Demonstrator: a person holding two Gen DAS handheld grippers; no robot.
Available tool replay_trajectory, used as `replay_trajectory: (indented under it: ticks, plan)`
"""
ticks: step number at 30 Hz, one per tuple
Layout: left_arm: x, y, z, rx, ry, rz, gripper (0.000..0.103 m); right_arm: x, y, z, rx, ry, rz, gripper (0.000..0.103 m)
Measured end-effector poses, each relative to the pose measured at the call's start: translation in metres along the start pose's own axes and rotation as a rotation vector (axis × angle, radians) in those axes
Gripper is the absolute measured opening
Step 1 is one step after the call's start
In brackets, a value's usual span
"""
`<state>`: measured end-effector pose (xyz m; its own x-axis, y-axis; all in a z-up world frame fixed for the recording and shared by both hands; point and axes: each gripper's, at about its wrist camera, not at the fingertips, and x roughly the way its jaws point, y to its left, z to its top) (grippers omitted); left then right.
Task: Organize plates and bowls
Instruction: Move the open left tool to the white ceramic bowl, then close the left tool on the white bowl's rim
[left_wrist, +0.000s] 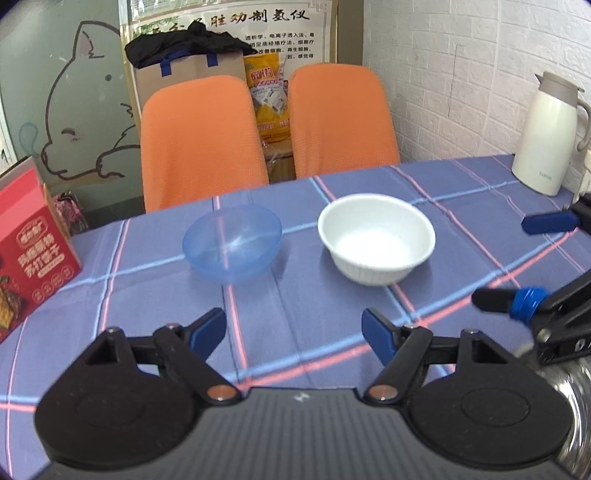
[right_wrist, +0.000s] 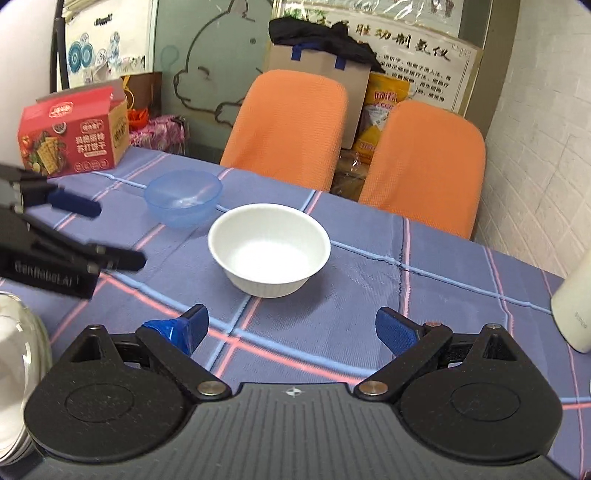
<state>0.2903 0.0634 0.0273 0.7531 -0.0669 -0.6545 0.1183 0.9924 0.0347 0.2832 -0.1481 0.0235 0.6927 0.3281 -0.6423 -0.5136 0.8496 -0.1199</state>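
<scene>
A clear blue bowl (left_wrist: 232, 243) and a white ribbed bowl (left_wrist: 376, 239) stand side by side on the checked tablecloth, both upright and empty. My left gripper (left_wrist: 293, 338) hovers open in front of them, nothing between its fingers. My right gripper (right_wrist: 291, 334) is open too, just short of the white bowl (right_wrist: 269, 249); the blue bowl (right_wrist: 183, 197) lies beyond it to the left. Each gripper shows in the other's view: the right gripper (left_wrist: 517, 262) at the right edge, the left gripper (right_wrist: 99, 234) at the left edge.
A red cracker box (left_wrist: 29, 243) stands at the table's left end, and a white thermos jug (left_wrist: 550, 136) at the right by the brick wall. Two orange chairs (left_wrist: 203, 140) are tucked in along the far side. Something of glass (right_wrist: 22, 369) sits near the front edge.
</scene>
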Motion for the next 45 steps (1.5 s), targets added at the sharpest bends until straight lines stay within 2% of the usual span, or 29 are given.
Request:
replay_trajectory:
  ticks: [4, 8, 11, 14, 22, 35, 39, 45]
  plan:
    - [0.018, 0.0, 0.032, 0.013, -0.032, -0.033, 0.075, 0.016, -0.008, 0.004, 0.027, 0.028, 0.029, 0.085]
    - [0.046, -0.001, 0.076, 0.011, -0.042, -0.13, 0.075, 0.031, -0.013, 0.011, 0.045, 0.059, 0.061, 0.085]
    - [0.078, -0.004, 0.104, 0.019, 0.02, -0.213, 0.075, 0.04, -0.012, 0.016, 0.026, 0.081, 0.063, 0.085]
    - [0.113, -0.01, 0.118, 0.038, 0.111, -0.242, 0.075, 0.047, -0.015, 0.018, 0.015, 0.099, 0.073, 0.085]
    - [0.155, -0.005, 0.108, 0.016, 0.186, -0.24, 0.075, 0.067, -0.022, 0.017, 0.018, 0.133, 0.095, 0.085]
    - [0.167, -0.014, 0.1, 0.027, 0.188, -0.244, 0.075, 0.099, -0.03, 0.017, 0.03, 0.172, 0.14, 0.085]
    - [0.17, -0.012, 0.097, 0.009, 0.186, -0.255, 0.074, 0.105, -0.028, 0.02, 0.009, 0.147, 0.171, 0.085]
    - [0.172, -0.012, 0.091, -0.007, 0.2, -0.277, 0.071, 0.113, -0.018, 0.023, -0.095, 0.073, 0.184, 0.084]
